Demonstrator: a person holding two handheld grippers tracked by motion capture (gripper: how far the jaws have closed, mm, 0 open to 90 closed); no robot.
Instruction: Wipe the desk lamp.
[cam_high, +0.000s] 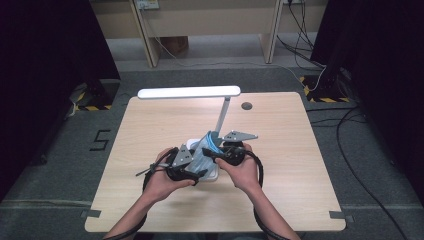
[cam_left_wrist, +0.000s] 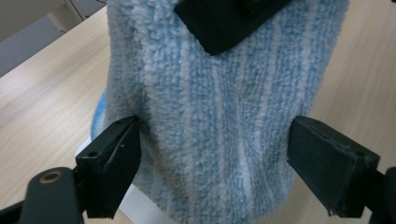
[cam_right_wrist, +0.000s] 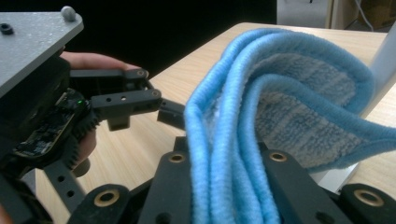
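The right gripper (cam_right_wrist: 219, 186) clamps a folded blue terry cloth (cam_right_wrist: 289, 93), fluffy with corded edges. The left gripper (cam_left_wrist: 215, 163) stands wide, its pads flanking the striped cloth without pressing. Beyond stands a white lamp (cam_high: 190, 92) on the pale wood table (cam_high: 150, 120). The floor reads "5" (cam_high: 100, 140).

1. Your two grippers meet at the worktop's (cam_high: 150, 125) centre, with the folded blue towel (cam_high: 205, 150) between them.
2. The desk lamp (cam_high: 190, 92) stands just behind: its stem (cam_high: 223, 114) blocks a straight forward pass, and its bar head spans overhead.
3. The worktop's left, right and near parts lie bare; you may pass there freely.
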